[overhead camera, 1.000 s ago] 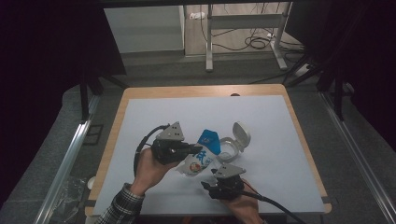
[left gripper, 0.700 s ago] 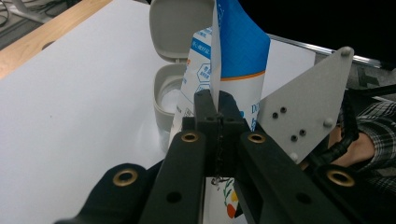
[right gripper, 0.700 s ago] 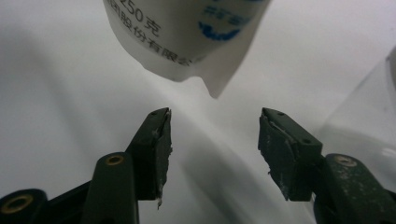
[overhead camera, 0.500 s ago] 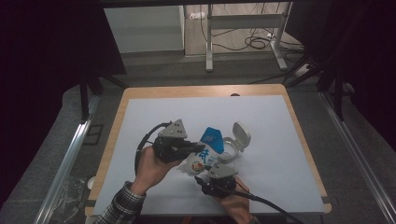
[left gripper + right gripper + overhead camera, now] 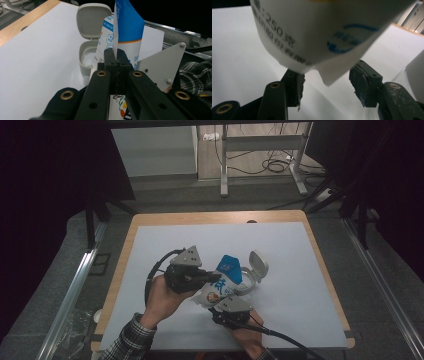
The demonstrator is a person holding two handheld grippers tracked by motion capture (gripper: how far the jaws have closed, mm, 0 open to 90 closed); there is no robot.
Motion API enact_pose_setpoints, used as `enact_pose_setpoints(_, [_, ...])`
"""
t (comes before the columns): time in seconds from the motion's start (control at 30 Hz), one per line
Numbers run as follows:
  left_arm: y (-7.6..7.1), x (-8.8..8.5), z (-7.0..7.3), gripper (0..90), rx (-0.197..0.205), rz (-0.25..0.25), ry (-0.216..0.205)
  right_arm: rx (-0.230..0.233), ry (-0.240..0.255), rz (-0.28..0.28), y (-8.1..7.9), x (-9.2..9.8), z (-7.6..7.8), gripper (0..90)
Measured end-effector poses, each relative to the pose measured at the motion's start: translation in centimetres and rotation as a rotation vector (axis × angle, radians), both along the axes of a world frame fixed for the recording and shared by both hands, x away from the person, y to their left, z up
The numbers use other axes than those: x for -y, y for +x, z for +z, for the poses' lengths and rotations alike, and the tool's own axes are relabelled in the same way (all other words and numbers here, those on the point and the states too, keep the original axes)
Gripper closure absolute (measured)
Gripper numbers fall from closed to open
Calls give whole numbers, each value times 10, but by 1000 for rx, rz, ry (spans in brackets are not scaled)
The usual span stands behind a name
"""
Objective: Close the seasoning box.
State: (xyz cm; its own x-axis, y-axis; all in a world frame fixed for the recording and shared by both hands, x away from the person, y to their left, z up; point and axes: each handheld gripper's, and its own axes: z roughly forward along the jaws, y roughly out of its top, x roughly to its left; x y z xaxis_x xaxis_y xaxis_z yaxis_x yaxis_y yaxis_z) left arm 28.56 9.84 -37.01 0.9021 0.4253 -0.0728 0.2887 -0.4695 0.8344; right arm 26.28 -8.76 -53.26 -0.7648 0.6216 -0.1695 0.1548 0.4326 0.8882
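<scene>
pinching the pouch [image 5: 130, 27] by its thin side seam, your left gripper [image 5: 117, 56] is closed on it above the mat, beside the open tub [image 5: 87, 56]. right gripper [image 5: 327, 85] gapes beneath; the soft, light film buckles, so take its bottom corner.

This looks like a lab or recording studio. Black curtains [image 5: 55, 180] close in a wood-edged bench [image 5: 210, 217] under a white sheet. At 12 o'clock a metal desk frame [image 5: 260, 150] stands over loose cables [image 5: 275, 166] on grey carpet; dim light hides the rest.
</scene>
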Motion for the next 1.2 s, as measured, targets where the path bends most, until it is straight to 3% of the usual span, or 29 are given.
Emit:
enact_pose_setpoints(0.33, [3,3,-1,900,-20,0,-16,72,43,6,-5,-5,-1,466])
enact_pose_setpoints(0.53, [4,6,-2,900,-20,5,3,92,8,-12,-3,-7,-3,474])
enact_pose_setpoints(0.67, [4,5,-2,900,-33,4,-12,124,-9,-31,-3,-7,-4,474])
enact_pose_setpoints(0.8, [5,5,-3,900,-40,1,-11,133,23,-31,-4,-7,-2,475])
enact_pose_setpoints(0.93, [6,5,-4,900,-42,7,-11,125,41,-7,-6,-8,-1,522])
enact_pose_setpoints(1.2, [12,7,-5,900,-40,11,16,54,53,30,-5,-6,2,528])
